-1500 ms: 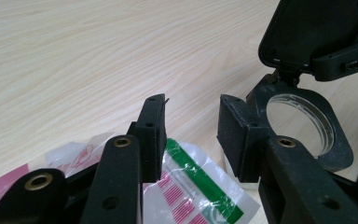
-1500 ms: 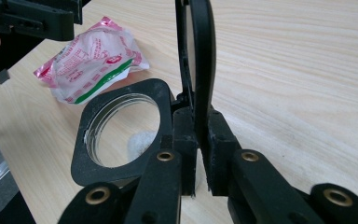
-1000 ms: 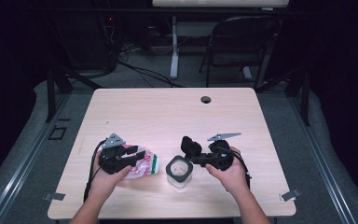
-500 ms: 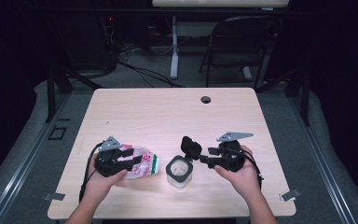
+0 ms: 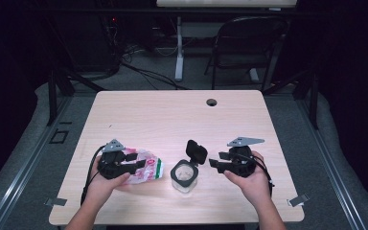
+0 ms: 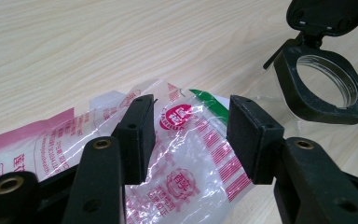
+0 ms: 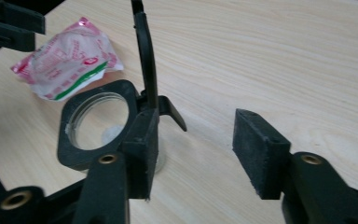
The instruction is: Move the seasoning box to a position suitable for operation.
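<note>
Lid flipped up on the clear jar with the square black collar (image 5: 184, 175), its mouth stands open at the near middle of the pale wooden worktop (image 5: 172, 115), ready for filling. Just left lies the crinkly clear plastic bag with pink and green print (image 5: 146, 168); the left gripper (image 6: 189, 135) straddles it, fingers (image 6: 137, 135) wide and not yet pinching. The right gripper (image 7: 196, 154), its fingers having just opened wide with nothing between them, waits just right of the jar.

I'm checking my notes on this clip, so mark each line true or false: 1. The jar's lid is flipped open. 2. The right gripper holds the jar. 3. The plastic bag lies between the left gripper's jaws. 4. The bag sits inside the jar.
1. True: the lid stands up from the jar.
2. False: the right gripper is open beside the jar, its jaws having just opened, nothing between them.
3. True: the plastic bag lies between the left gripper jaws.
4. False: the bag lies on the table beside the jar.
</note>
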The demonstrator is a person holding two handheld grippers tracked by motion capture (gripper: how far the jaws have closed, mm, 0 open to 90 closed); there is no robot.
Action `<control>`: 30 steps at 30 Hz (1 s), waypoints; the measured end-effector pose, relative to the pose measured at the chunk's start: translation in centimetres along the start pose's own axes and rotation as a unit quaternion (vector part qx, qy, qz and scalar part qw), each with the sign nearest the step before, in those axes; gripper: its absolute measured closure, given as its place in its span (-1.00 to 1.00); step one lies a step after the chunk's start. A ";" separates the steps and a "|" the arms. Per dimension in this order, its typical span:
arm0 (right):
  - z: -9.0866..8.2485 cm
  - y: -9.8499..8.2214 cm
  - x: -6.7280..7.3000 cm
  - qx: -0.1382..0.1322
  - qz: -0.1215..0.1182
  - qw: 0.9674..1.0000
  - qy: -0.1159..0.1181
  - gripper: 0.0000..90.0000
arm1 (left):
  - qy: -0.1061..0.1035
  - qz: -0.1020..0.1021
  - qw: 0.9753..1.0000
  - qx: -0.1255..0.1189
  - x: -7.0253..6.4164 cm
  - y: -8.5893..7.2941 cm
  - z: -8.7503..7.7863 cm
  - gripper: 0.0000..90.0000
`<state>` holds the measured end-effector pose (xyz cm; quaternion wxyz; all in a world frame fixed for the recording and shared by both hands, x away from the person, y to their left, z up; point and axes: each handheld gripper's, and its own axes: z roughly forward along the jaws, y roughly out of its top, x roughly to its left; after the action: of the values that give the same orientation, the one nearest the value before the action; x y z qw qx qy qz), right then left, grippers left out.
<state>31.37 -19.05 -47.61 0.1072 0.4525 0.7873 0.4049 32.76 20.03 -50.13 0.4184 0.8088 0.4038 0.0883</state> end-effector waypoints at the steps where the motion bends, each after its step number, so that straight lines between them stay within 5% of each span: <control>1: 0.0 0.0 0.0 0.000 0.000 1.000 0.006 0.17 | -0.001 -0.001 1.000 0.000 -0.1 0.0 0.0 0.16; 15: -0.2 0.5 0.0 -0.004 0.002 1.000 0.010 0.27 | -0.014 0.047 0.998 0.039 -2.3 -0.9 2.1 0.06; 30: 0.2 1.0 -0.1 0.002 0.006 1.000 0.007 0.23 | -0.006 0.071 0.997 0.041 -3.9 -1.8 2.9 -0.15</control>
<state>32.15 -18.77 -47.04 0.0986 0.4542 0.7861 0.4074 30.53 16.04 -52.58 0.3804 0.8522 0.3461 0.0963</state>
